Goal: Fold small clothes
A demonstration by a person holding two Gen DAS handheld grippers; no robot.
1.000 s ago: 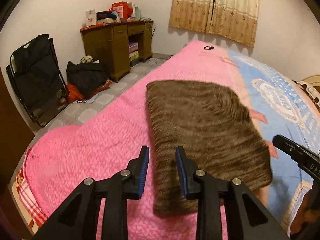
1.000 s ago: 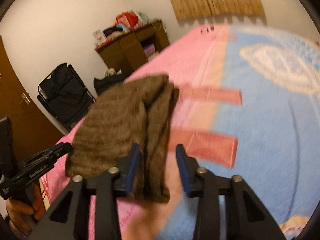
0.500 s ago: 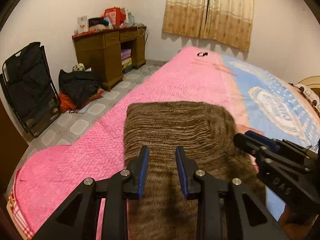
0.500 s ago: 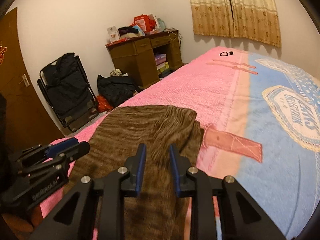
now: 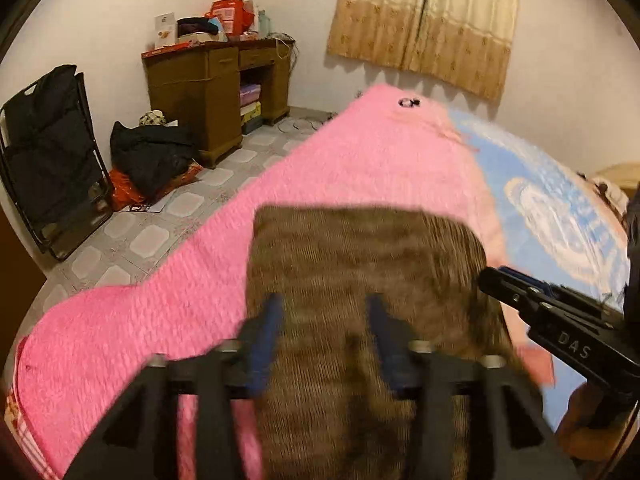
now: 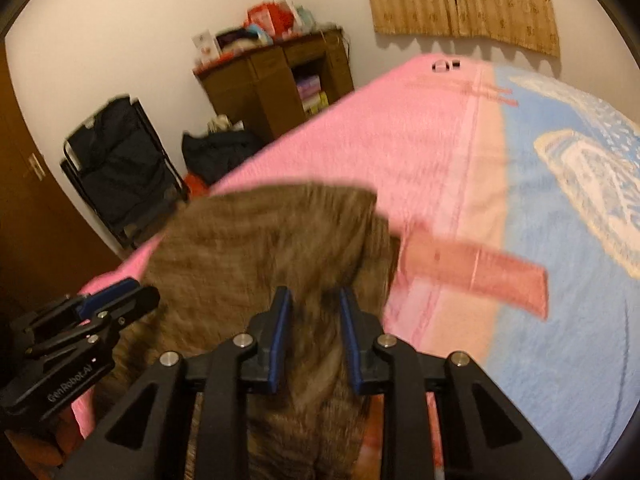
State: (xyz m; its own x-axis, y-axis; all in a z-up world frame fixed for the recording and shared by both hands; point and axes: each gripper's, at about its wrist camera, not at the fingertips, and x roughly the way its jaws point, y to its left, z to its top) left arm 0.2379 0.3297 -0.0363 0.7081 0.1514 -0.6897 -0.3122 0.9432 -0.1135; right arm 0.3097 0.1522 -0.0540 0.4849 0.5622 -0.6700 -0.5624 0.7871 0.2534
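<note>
Now wider-spread left tool (image 5: 324, 340) over cloth (image 5: 360, 264)

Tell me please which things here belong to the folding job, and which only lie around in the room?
Belong to the job:
brown knitted garment
left gripper
right gripper
pink and blue bedspread it lies on

Just lying about:
wooden desk
folding chair
black bag
curtain
</note>
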